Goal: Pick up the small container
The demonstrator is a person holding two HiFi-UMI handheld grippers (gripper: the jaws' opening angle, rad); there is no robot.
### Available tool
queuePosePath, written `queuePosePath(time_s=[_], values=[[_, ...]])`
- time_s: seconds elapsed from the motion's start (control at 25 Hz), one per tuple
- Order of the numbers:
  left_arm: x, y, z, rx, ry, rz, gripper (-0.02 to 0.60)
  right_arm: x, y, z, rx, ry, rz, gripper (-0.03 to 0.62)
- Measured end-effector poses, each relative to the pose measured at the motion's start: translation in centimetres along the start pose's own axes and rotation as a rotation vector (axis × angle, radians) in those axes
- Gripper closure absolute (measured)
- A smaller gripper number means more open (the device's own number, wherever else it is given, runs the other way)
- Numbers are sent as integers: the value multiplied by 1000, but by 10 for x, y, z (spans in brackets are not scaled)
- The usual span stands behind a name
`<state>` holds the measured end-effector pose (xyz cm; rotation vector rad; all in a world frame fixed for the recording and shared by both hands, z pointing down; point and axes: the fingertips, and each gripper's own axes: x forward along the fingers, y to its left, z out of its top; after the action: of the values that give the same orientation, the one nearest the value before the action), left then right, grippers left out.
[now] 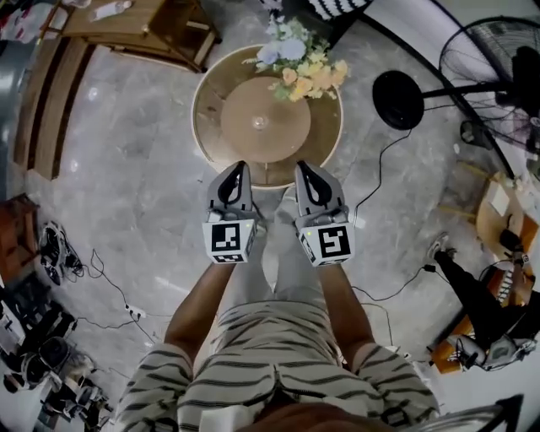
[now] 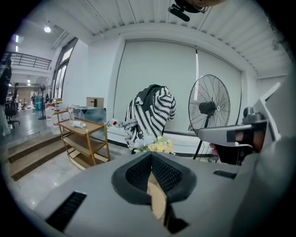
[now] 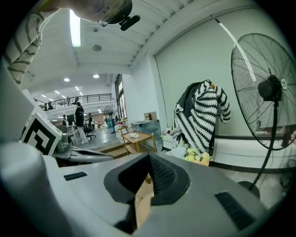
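Observation:
In the head view a round wooden table (image 1: pixel 211 126) stands just ahead, with a raised inner disc. A small pale object (image 1: pixel 260 123) sits at the disc's centre, too small to make out. My left gripper (image 1: pixel 239 167) and right gripper (image 1: pixel 301 167) are held side by side over the table's near edge, pointing forward. Both are shut and hold nothing. In the left gripper view the ribbed pads (image 2: pixel 164 173) of my left gripper (image 2: pixel 151 156) meet, and only a tan strip of table shows below them. The right gripper view shows my right gripper (image 3: pixel 148 161) the same way.
A bunch of flowers (image 1: pixel 299 63) lies on the table's far side. A wooden shelf unit (image 1: pixel 143 25) stands at the back left, and a standing fan (image 1: pixel 498 59) with a black base (image 1: pixel 396 99) at the right. Cables (image 1: pixel 110 287) cross the floor. A person (image 1: pixel 481 308) is at the lower right.

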<state>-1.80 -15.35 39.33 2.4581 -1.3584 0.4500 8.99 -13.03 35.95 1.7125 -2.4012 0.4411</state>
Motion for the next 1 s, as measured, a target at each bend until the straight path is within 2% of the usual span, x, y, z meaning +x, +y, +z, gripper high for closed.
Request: queuePosePath(time_s=[0.6, 1.0], values=[[102, 27, -119, 1, 70, 24, 581, 71, -40, -109, 63, 52, 6, 585], [146, 38, -172, 2, 87, 37, 566, 86, -56, -160, 115, 67, 12, 585]])
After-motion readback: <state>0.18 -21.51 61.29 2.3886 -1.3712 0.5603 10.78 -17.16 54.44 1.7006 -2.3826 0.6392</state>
